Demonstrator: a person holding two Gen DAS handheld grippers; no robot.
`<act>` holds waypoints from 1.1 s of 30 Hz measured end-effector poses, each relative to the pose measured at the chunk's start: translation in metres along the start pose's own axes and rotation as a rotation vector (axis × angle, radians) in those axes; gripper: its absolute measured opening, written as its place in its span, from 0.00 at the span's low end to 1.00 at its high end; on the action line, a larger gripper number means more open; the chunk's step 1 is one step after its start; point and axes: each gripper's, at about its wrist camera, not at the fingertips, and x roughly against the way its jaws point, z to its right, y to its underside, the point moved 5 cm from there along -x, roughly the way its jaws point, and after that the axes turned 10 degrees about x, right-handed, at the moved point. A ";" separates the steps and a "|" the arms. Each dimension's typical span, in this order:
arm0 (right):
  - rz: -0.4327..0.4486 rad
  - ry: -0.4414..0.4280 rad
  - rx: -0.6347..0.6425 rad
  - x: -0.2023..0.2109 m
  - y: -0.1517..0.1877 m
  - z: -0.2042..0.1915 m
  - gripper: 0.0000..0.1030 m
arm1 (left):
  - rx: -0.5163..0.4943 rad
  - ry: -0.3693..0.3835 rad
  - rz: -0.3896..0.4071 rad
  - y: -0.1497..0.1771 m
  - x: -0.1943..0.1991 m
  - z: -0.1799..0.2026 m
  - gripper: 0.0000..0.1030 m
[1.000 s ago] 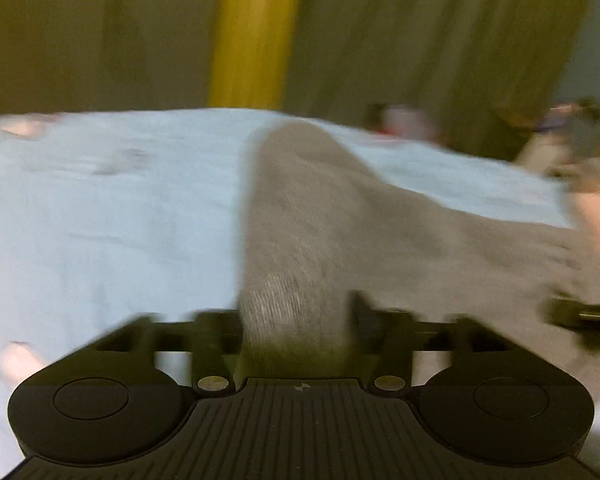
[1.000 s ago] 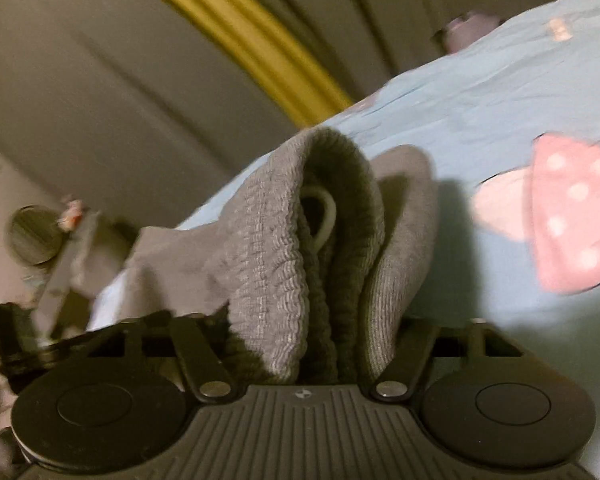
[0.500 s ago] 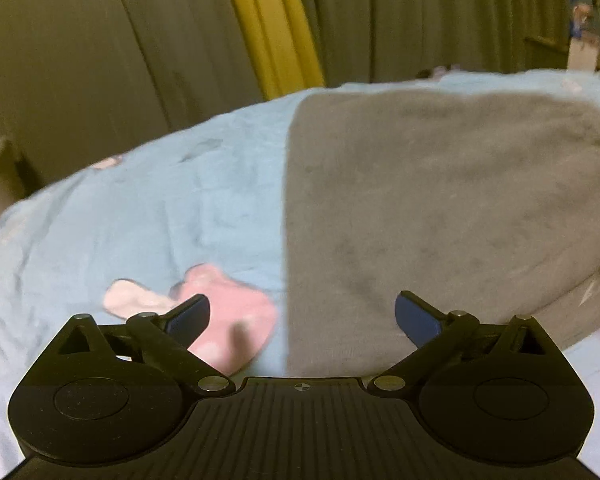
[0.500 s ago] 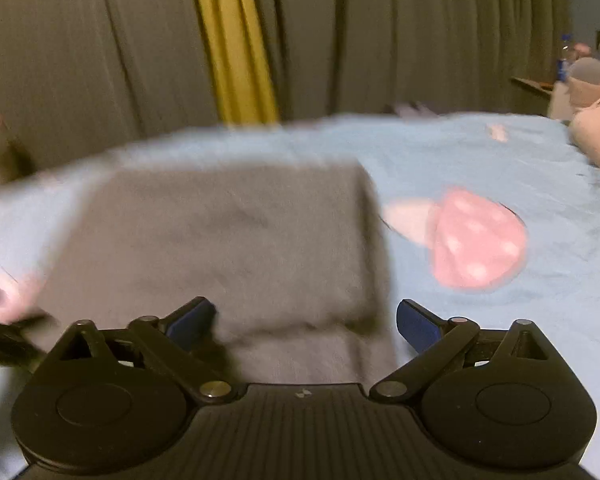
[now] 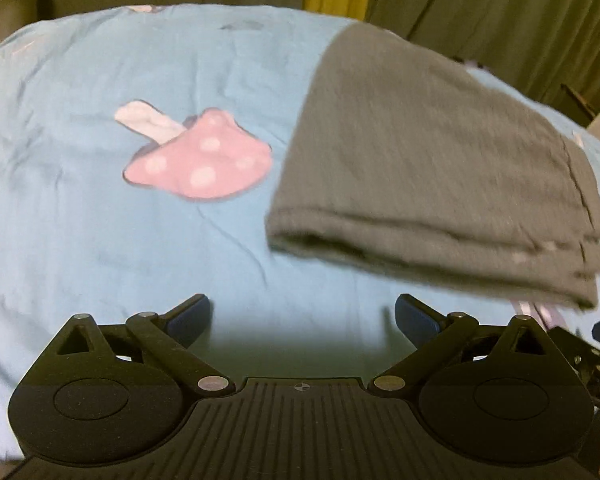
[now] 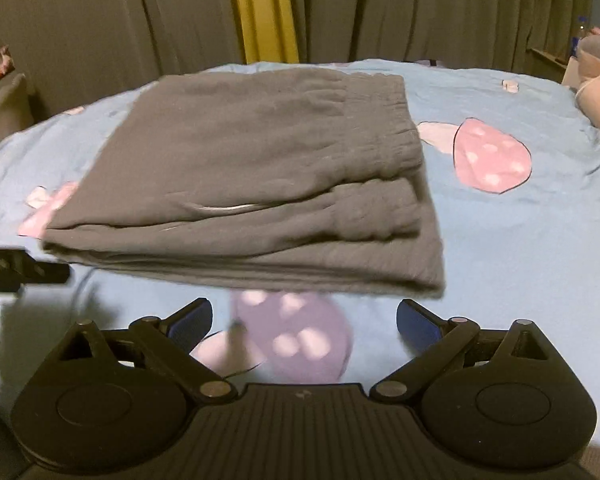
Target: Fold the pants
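The grey pants (image 6: 260,184) lie folded in a flat layered stack on the light blue bedsheet (image 6: 520,264), elastic waistband on the right side. In the left wrist view the pants (image 5: 440,176) lie ahead and to the right. My left gripper (image 5: 302,316) is open and empty, hovering over bare sheet short of the stack's near left corner. My right gripper (image 6: 304,318) is open and empty, just in front of the stack's near edge. Part of the left gripper (image 6: 16,268) shows at the left edge of the right wrist view.
The sheet (image 5: 80,220) has pink mushroom prints (image 5: 200,160), one (image 6: 492,156) right of the pants and one under my right gripper. Dark curtains with a yellow stripe (image 6: 264,12) hang behind the bed. A pillow (image 6: 596,100) lies at far right.
A second ago both grippers were shut on the pants and carrying them. They have let go, opened and drawn back; the pants now lie folded on the sheet.
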 end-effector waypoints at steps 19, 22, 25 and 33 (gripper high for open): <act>0.168 0.129 0.022 0.061 0.008 -0.012 0.96 | -0.120 0.042 0.184 0.036 0.063 0.039 0.99; 0.153 0.118 0.000 0.056 0.008 -0.009 0.96 | -0.149 0.031 0.172 0.037 0.058 0.043 0.99; 0.143 0.111 -0.018 0.052 0.009 -0.006 0.96 | -0.168 0.020 0.169 0.037 0.053 0.046 0.99; 0.204 0.123 0.005 0.051 0.004 -0.010 0.96 | -0.181 0.027 0.182 0.034 0.045 0.050 0.99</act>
